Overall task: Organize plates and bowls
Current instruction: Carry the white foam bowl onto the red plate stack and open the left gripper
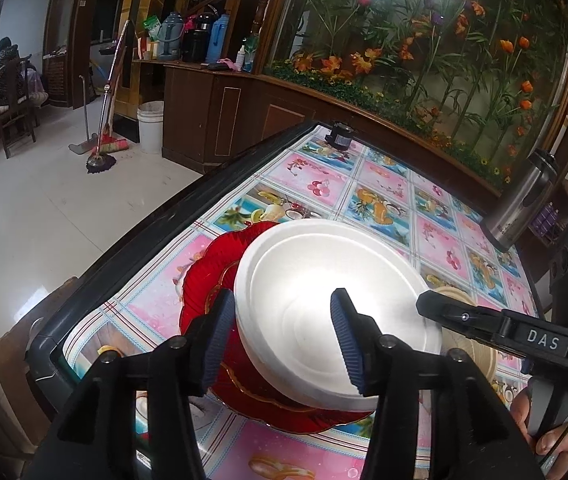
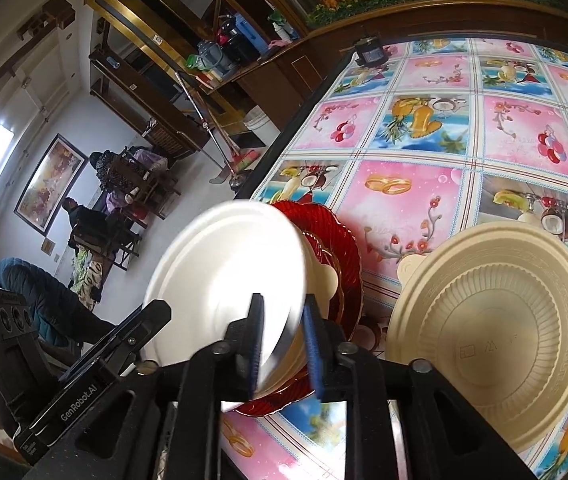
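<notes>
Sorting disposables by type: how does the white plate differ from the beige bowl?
The white plate is smooth and shallow; the beige bowl is deeper with ribbed walls. The white plate sits over the red plate; the beige bowl stands directly on the tablecloth. Both are round.

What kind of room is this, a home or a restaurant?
Probably a home's dining or living room, though a small eatery is possible. A fruit-print oilcloth covers the table, thermos jugs crowd a wooden sideboard, and a broom and mop lean nearby.
</notes>
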`<action>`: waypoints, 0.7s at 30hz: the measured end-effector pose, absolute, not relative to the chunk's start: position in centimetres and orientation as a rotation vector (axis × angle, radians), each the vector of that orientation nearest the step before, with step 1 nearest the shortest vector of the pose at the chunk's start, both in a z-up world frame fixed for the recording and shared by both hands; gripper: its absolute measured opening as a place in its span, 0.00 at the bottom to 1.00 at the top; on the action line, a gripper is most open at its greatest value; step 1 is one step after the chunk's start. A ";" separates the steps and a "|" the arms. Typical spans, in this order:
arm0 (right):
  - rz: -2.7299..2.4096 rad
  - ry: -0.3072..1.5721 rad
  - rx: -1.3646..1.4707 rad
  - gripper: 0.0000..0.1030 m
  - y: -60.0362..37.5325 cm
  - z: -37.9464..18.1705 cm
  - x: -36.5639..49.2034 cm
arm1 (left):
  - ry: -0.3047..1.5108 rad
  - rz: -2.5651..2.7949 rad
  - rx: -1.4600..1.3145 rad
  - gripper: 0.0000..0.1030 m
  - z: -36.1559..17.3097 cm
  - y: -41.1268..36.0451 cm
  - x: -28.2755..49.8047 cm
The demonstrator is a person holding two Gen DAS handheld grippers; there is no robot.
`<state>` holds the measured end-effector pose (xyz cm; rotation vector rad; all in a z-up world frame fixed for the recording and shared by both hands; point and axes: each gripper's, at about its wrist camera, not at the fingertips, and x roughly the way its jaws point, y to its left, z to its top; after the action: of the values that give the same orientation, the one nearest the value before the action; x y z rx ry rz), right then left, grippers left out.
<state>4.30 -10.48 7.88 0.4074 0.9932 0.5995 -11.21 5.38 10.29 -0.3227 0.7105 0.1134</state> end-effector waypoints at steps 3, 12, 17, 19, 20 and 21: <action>0.605 0.981 0.412 0.33 -10.9 8.1 4.1 | 0.703 0.116 -0.324 0.50 10.6 5.4 -11.4; 0.618 0.941 0.454 0.34 -13.9 9.4 3.1 | 0.669 0.115 -0.332 0.52 12.2 5.1 -12.6; 0.566 0.888 0.480 0.34 -18.4 10.4 2.2 | 0.645 0.080 -0.309 0.54 13.5 3.4 -13.1; 0.535 0.867 0.493 0.34 -20.3 10.6 1.9 | 0.641 0.059 -0.290 0.55 13.9 2.4 -13.1; 0.505 0.852 0.494 0.34 -21.8 10.6 1.7 | 0.641 0.048 -0.281 0.55 14.0 1.9 -13.1; 0.485 0.845 0.493 0.35 -22.6 10.6 1.6 | 0.640 0.033 -0.272 0.55 14.1 1.2 -13.1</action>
<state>1.57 -22.64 10.59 0.4935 0.8445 0.4848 -13.11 1.17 14.07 -0.2715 0.6403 0.0329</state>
